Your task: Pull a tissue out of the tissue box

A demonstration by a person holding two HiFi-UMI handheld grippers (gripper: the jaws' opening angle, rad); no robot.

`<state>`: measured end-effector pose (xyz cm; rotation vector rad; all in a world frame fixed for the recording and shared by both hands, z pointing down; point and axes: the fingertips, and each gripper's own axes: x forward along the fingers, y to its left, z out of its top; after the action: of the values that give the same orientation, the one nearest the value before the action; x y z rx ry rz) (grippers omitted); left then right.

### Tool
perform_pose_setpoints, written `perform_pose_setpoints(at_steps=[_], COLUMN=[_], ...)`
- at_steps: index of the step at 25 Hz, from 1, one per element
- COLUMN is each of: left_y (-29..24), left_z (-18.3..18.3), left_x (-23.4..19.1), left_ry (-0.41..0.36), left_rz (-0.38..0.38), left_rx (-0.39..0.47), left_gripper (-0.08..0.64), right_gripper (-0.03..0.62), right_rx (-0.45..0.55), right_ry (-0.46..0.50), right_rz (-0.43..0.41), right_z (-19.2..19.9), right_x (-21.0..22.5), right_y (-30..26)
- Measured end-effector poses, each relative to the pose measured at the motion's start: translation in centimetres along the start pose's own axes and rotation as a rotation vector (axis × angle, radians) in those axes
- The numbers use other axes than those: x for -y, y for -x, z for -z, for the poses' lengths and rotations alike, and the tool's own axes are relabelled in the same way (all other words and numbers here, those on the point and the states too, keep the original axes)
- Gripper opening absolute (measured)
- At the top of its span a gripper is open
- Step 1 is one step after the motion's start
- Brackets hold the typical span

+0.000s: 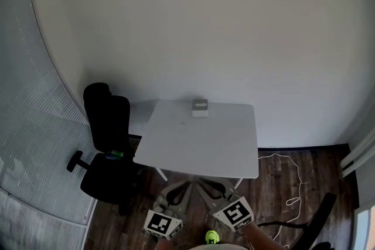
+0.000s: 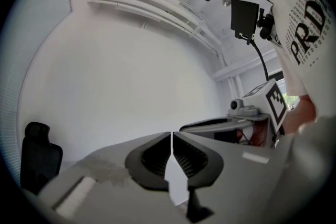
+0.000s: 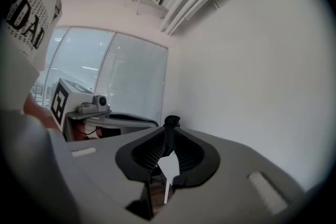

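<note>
distantly the tissue box (image 1: 200, 108) looks tiny and blurry; left claw (image 2: 171, 134) closed on nothing, right claw (image 3: 169, 136) barely ajar, empty.

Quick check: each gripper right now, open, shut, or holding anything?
Left gripper: shut, holding nothing.
Right gripper: slightly open, nothing between the jaws.
</note>
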<state>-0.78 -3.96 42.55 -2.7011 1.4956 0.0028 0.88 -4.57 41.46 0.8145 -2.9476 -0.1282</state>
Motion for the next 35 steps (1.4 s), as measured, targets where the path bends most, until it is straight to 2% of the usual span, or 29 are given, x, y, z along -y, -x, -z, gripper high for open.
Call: perform_pose_setpoints(at_steps=[7,12,15,19,23,27,35], left_y=[-3.2,-5.8,-7.3,-9.9,-12.4,-14.5,-18.5], left_z=[0.6,1.5,1.7,2.3,0.6,1.2,1.2], left_x=[-1.3,-3.3,-4.9,-7.6,-10.4,-14.2,-21.8], left_ry=[0.015,0.022,0.04,0.026,0.048,0.045,0.044], left_rz=[-0.017,-0.011,-0.001,0.028,0.037,0.053,0.094], left_rx=[-0.019,-0.016,-0.002,-0.002,0.041,0.013,0.022], left_gripper=[0.005,0.005,0.005,0.005,0.005,0.005,0.005], right_gripper=[0.044,0.044,0.044,0.043,0.043,0.043,0.043], right_rx=[-0.01,-0.011,-0.02,-0.039,-0.022,-0.053,-0.082], right_ry=[0.019,-0.002,0.023,0.031,0.005,0.01,0.005], right_rz=[0.007,0.021,0.034,0.05,0.072,0.075,0.101], right_z=[0.4,1.2,1.5,1.6,1.1,1.2,0.9], right_x=[3.8,6.6,8.1,10.5,12.6,14.8,18.6], right_y=[-0.6,-2.8,-4.4,-6.9,-9.9,-13.4,-20.7])
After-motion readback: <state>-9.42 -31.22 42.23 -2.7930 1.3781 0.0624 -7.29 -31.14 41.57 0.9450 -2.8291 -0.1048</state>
